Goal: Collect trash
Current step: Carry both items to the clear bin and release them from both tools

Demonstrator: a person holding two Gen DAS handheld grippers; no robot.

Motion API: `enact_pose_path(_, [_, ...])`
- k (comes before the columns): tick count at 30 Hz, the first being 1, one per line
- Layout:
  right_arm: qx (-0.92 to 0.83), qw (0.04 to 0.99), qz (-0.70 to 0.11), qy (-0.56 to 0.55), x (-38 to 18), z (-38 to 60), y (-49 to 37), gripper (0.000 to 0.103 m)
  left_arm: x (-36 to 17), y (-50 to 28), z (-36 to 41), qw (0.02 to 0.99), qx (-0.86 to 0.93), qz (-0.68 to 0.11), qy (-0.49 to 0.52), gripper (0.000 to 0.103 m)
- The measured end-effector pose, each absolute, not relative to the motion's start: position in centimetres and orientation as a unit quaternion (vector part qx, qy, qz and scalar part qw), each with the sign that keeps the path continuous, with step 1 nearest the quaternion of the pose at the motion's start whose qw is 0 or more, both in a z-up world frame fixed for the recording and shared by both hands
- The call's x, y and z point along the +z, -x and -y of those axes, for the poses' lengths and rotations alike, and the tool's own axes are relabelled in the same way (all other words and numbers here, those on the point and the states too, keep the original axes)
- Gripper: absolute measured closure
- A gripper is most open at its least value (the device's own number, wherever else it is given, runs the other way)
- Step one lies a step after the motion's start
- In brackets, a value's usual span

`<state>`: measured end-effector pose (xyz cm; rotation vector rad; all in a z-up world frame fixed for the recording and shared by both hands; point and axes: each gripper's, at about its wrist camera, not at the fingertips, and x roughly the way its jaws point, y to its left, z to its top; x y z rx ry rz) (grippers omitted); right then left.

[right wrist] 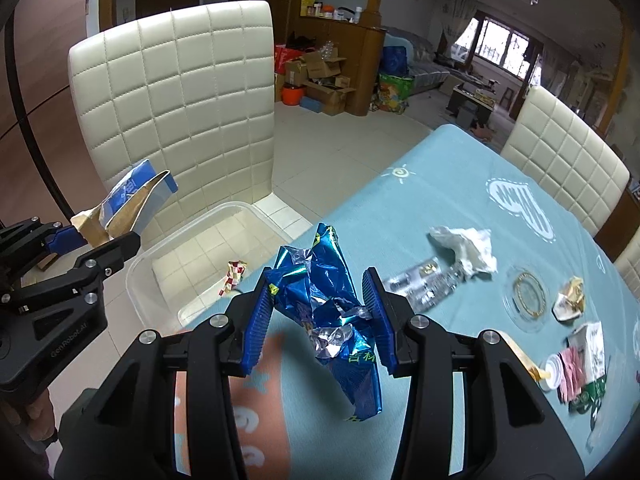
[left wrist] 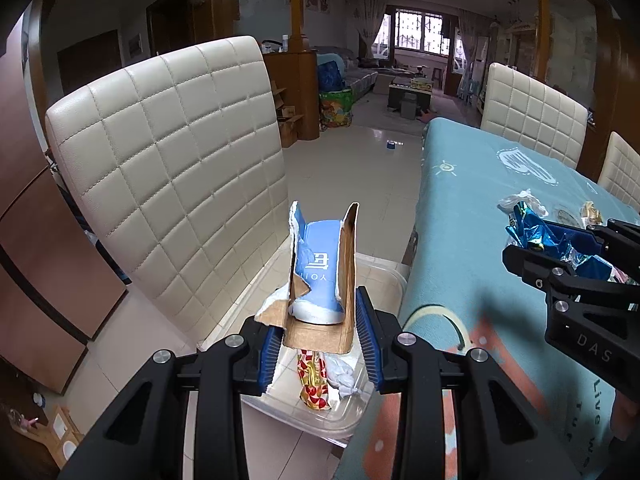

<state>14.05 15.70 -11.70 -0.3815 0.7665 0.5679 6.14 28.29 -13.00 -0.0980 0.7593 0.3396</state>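
Observation:
My left gripper (left wrist: pixel 320 344) is shut on a torn blue and brown cardboard box (left wrist: pixel 324 276) and holds it above a clear plastic bin (left wrist: pixel 384 280) on the chair seat. The bin holds a red-patterned wrapper (left wrist: pixel 314 380) and a crumpled tissue (left wrist: pixel 344 378). My right gripper (right wrist: pixel 320 316) is shut on a crumpled blue foil bag (right wrist: pixel 332 312), held above the table edge; it shows at the right of the left wrist view (left wrist: pixel 560 256). The left gripper (right wrist: pixel 96 240) with the box (right wrist: pixel 132 204) shows in the right wrist view, over the bin (right wrist: pixel 208 248).
A table with a teal cloth (right wrist: pixel 440 184) carries more trash: crumpled white paper (right wrist: pixel 468 248), a clear wrapper (right wrist: pixel 424 284), a clear lid (right wrist: pixel 528 296), small wrappers and a carton (right wrist: pixel 584 356). Cream quilted chairs (right wrist: pixel 180 92) stand around it. Tiled floor lies beyond.

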Motion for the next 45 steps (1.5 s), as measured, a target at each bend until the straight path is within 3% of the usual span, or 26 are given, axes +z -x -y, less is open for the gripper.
enact_pose_path(3, [0.269, 0.871, -0.366, 0.186, -11.9, -16.4, -14.6, 0.057, -13.1, -6.6, -28.7, 0.915, 0.169, -0.364, 0.044, 0.058])
enact_pose_path(4, [0.269, 0.871, -0.366, 0.186, -11.9, -16.5, -14.8, 0.057, -13.0, -6.7, -28.7, 0.915, 0.172, -0.362, 0.041, 0.035])
enact_pose_path(5, [0.268, 0.871, -0.367, 0.186, -12.0, -16.6, -15.0, 0.057, -13.0, -6.7, -28.8, 0.917, 0.181, -0.354, 0.036, 0.019])
enact_pose_path(6, [0.268, 0.871, -0.368, 0.185, -12.1, -16.7, -15.2, 0.057, -12.9, -6.5, -28.8, 0.919, 0.189, -0.344, 0.032, 0.017])
enact_pose_path(26, [0.318, 0.847, -0.368, 0.214, -13.1, -22.1, -14.5, 0.055, -13.7, -3.2, -34.3, 0.896, 0.267, -0.349, 0.057, 0.017])
enact_pose_path(32, [0.321, 0.847, -0.363, 0.217, -13.1, -22.9, -14.1, 0.048, -13.8, -3.1, -34.7, 0.894, 0.27, -0.351, 0.064, 0.017])
enact_pose_path(34, [0.319, 0.849, -0.36, 0.217, -12.9, -23.0, -14.0, 0.036, -13.8, -3.1, -34.8, 0.894, 0.271, -0.351, 0.068, 0.017])
enact_pose_path(36, [0.315, 0.855, -0.354, 0.212, -12.6, -22.7, -13.9, 0.031, -13.7, -2.9, -34.8, 0.894, 0.271, -0.351, 0.07, 0.017])
enact_pose_path(45, [0.298, 0.861, -0.359, 0.202, -12.2, -20.5, -13.5, 0.031, -13.1, -2.2, -33.7, 0.897, 0.26, -0.349, 0.075, 0.017])
